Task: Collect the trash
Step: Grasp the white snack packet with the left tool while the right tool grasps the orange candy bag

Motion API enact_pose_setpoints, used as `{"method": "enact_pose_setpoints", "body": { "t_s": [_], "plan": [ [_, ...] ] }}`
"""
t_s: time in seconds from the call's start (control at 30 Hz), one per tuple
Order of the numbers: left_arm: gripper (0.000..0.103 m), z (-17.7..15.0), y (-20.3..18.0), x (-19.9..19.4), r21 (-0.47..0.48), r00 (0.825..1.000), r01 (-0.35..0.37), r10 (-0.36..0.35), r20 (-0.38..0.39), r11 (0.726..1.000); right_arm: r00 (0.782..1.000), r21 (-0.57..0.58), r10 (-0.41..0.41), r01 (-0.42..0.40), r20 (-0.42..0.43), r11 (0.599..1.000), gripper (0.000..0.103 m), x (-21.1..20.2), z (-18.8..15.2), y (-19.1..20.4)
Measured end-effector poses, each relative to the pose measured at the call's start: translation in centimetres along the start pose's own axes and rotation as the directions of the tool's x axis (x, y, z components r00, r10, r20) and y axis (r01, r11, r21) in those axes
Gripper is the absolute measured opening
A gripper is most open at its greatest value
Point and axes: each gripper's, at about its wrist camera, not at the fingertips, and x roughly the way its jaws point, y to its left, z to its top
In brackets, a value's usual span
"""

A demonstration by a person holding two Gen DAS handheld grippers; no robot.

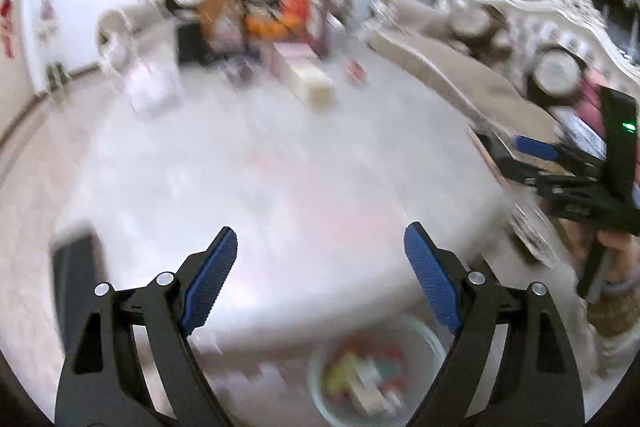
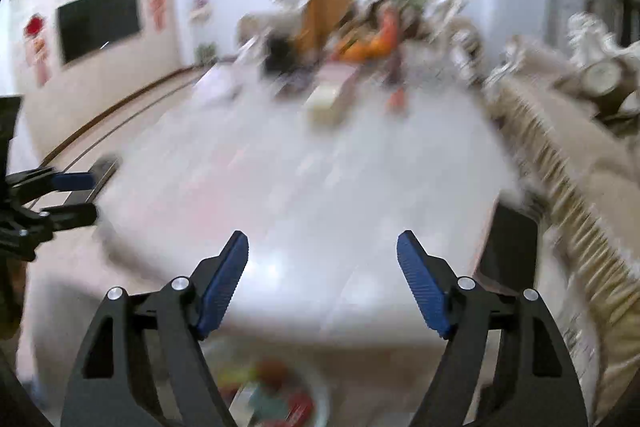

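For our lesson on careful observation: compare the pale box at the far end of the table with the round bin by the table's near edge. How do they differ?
The pale box is rectangular and cream; the bin is round with a light bluish-white rim. The box rests on the white table; the bin sits lower, beside the table's near edge. The bin holds colourful scraps; the box's contents cannot be seen. Both are blurred.

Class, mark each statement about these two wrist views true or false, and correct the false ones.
1. The left gripper is open and holds nothing. True.
2. The right gripper is clamped on a wrapper. False: it is open and empty.
3. A bin with colourful trash sits on the floor below the table's near edge. True.
4. The bin is empty. False: blurred colourful items lie inside.
5. A dark screen hangs on the wall. True.
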Motion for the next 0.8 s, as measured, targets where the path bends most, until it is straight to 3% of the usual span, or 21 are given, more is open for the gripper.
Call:
{"method": "enact_pose_setpoints", "body": {
  "t_s": [0.13, 0.3, 0.53, 0.8],
  "plan": [
    [0.083, 8.1, 3.8, 6.5, -0.039, 0.993, -0.115, 0.115, 0.018, 0.993, 0.998, 0.04, -0.068, 0.068, 0.017, 0.997, 0.073, 6.3, 6.2, -3.2],
    [0.084, 15.0, 7.7, 15.4, -0.047, 0.987, -0.164, 0.164, -0.007, 0.985, 0.992, 0.045, -0.126, 0.127, -0.025, 0.991, 0.076, 14.2, 10.1, -6.2],
    [0.084, 19.7, 9.7, 25.7, -0.018, 0.984, -0.153, 0.151, -0.09, 0.988, 0.983, 0.041, -0.152, 0.157, -0.101, 0.987, 0.076, 22.2, 12.5, -8.2],
    [0.084, 22.4, 9.6, 31.5, 0.055, 0.979, -0.174, 0.178, -0.097, 0.983, 0.974, 0.035, -0.15, 0.158, -0.169, 0.987, 0.08, 27.6, 13.8, -9.1]
  ]
}}
